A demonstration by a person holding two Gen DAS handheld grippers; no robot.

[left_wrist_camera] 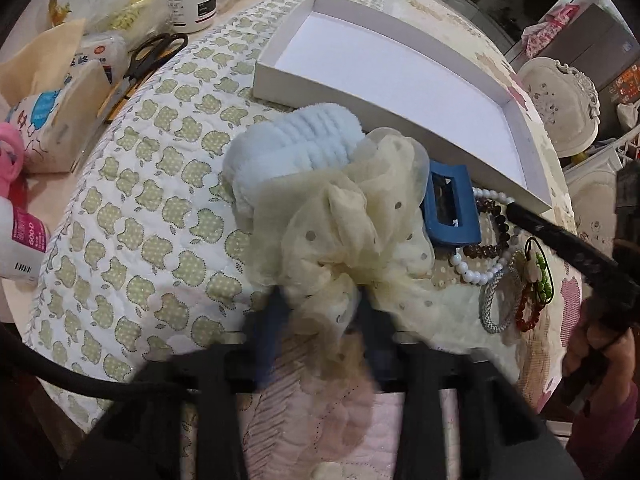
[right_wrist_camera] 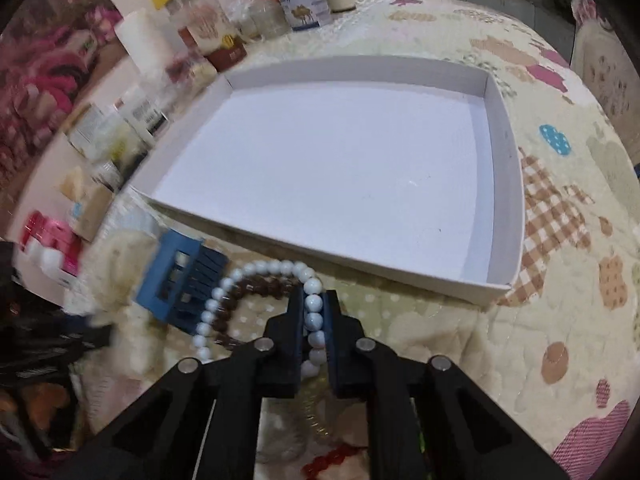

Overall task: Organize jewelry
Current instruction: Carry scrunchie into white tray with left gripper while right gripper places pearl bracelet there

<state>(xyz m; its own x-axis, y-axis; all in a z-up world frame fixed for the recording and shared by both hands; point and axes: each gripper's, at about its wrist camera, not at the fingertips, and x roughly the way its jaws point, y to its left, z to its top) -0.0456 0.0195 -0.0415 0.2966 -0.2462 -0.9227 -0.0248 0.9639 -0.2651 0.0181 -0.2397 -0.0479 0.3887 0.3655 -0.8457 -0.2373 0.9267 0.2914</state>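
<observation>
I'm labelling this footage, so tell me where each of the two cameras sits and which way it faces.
Left wrist: on the left gripper, looking down its fingers at the cream scrunchie between them; the person's other hand shows at right.
Right wrist: on the right gripper, facing down and forward at the white box; its fingers pinch the white bead bracelet.
Shared: white box, blue hair claw, white bead bracelet, brown bead bracelet.

scrunchie (left_wrist_camera: 352, 216): sheer cloth | beads (right_wrist_camera: 314, 308): glossy | tray (right_wrist_camera: 502, 152): matt card
</observation>
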